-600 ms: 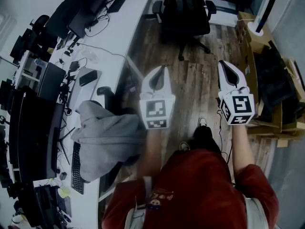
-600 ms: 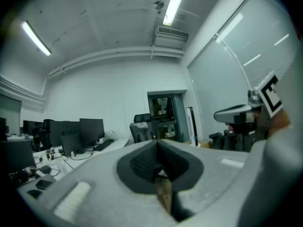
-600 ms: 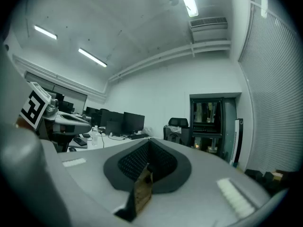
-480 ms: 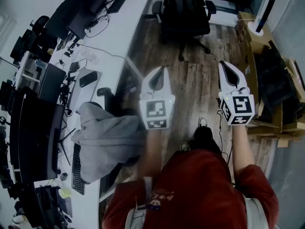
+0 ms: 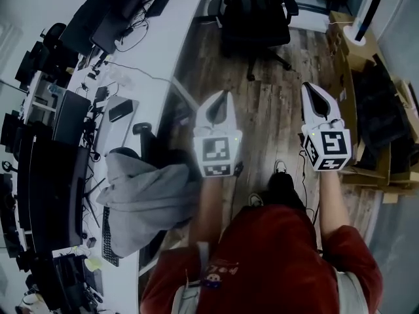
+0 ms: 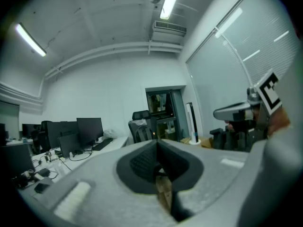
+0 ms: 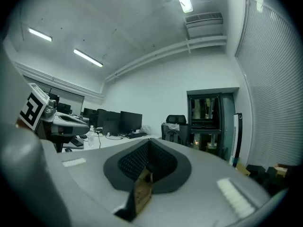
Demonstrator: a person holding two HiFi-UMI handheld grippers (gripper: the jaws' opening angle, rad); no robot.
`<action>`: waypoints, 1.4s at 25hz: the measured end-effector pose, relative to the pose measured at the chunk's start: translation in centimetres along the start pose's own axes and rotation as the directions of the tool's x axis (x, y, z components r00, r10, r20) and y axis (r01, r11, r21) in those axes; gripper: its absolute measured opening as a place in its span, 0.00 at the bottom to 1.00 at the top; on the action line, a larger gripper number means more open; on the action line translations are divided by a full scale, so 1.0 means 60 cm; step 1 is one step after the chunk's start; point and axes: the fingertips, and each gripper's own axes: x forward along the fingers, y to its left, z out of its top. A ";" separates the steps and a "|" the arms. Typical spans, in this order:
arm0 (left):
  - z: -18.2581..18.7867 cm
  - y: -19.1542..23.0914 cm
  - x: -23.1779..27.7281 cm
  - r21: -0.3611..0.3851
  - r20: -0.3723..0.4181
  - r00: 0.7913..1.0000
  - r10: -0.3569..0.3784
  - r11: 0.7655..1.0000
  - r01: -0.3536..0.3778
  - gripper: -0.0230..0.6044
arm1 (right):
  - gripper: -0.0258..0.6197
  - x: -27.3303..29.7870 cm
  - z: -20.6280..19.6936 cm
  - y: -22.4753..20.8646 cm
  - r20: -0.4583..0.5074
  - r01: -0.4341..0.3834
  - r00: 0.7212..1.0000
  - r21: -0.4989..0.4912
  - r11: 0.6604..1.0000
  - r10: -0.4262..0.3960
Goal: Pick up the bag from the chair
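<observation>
Left gripper [image 5: 222, 98] and right gripper [image 5: 309, 90], both clenched with nothing between the jaws, over the floor beside the desk's [image 5: 177, 38] right edge. Dark bag [image 5: 251, 4] on chair [image 5: 286, 9], off the desk's far right corner, well apart from both.

The right gripper [image 7: 148, 148] is seen at lower centre, jaws pressed together, nothing held. The left gripper [image 7: 71, 123] is shown at the left edge. Monitors [image 7: 120, 121] and an office chair [image 7: 175, 129] are seen mid-frame.
</observation>
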 end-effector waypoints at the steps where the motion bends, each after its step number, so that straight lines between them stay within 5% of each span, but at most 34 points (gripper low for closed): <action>1: -0.001 0.000 0.007 0.000 -0.004 1.000 0.001 1.000 -0.001 0.03 | 0.04 0.005 -0.003 -0.007 0.001 0.002 1.000 0.011 1.000 -0.002; 25: 0.021 -0.051 0.370 0.010 -0.078 0.996 0.046 0.999 -0.045 0.03 | 0.04 0.242 -0.035 -0.319 -0.012 -0.035 0.999 0.079 0.996 0.036; 35: 0.052 -0.047 0.472 0.010 -0.061 0.996 0.070 0.998 -0.070 0.03 | 0.04 0.322 -0.027 -0.388 -0.003 -0.069 0.998 0.073 0.995 0.069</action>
